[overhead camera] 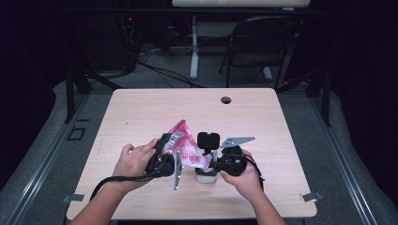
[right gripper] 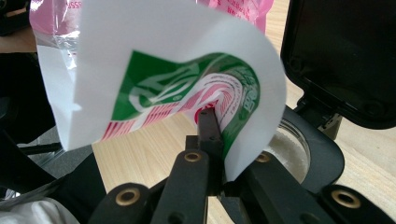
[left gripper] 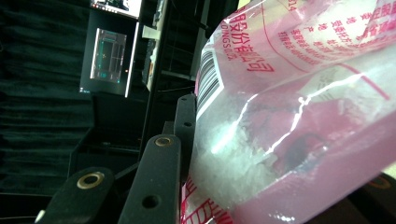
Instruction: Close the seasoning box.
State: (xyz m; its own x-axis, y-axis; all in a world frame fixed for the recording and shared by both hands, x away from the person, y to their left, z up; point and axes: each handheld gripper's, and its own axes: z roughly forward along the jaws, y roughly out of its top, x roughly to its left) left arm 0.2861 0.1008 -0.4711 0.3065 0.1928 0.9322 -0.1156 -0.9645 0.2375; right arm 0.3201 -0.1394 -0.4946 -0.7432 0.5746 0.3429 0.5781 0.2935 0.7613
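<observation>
A pink plastic bag (overhead camera: 185,147) of white crystals hangs tilted between my two grippers above the table's near middle. My left gripper (overhead camera: 170,151) is shut on its upper side; in the left gripper view the bag (left gripper: 299,107) bulges over one black finger (left gripper: 156,182). My right gripper (right gripper: 208,116) is shut on the bag's curled white and green printed corner (right gripper: 187,70), and stands right of the bag (overhead camera: 215,157) in the high view. Under that corner is a small container (overhead camera: 205,176) with white grains inside (right gripper: 292,144) and its black lid (overhead camera: 208,139) flipped up.
The wooden table (overhead camera: 141,112) has a round cable hole (overhead camera: 226,100) near its far edge. Beyond it stand a black folding chair (overhead camera: 263,42) and a white desk leg (overhead camera: 194,47). Cables trail from both grippers toward the near edge.
</observation>
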